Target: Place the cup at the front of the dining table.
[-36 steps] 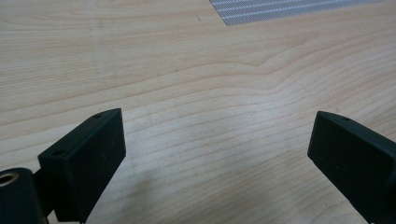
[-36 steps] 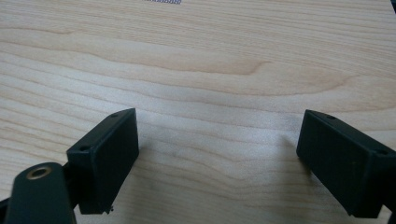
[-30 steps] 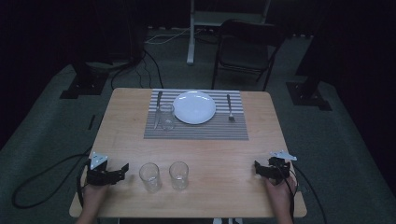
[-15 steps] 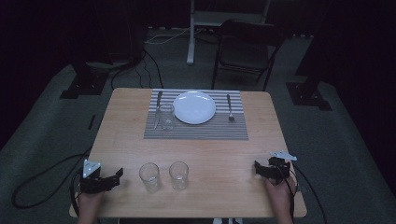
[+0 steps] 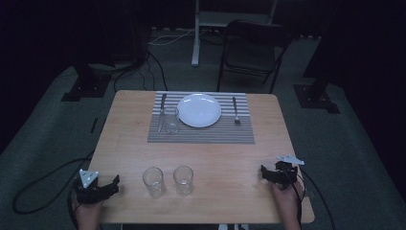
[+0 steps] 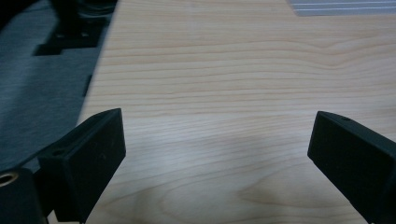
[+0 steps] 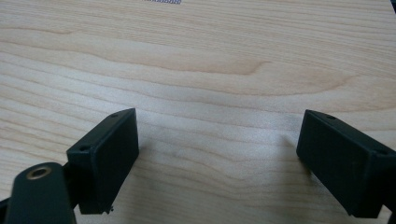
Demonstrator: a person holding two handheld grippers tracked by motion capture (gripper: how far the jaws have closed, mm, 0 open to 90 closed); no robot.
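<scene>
The nearer drinking glass (image 5: 153, 181) stands upright and empty near the worktop's (image 5: 225, 158) front edge, just beside its twin (image 5: 183, 179). It lies to the inner side of my left gripper (image 5: 114, 184), which is much closer to it than my right gripper (image 5: 265, 172). Both sets of fingers stand wide with nothing between them. The glass is clear, plain and straight-walled.

far side: mat (image 5: 201, 129) on worktop (image 5: 225, 158)
on mat: knife (image 5: 162, 106) and glass (image 5: 171, 120) left, plate (image 5: 199, 109) middle, fork (image 5: 235, 110) right
near edge: two glasses (image 5: 153, 181) (image 5: 183, 179) side by side
corners: left claw (image 5: 114, 184), right claw (image 5: 265, 172)
</scene>
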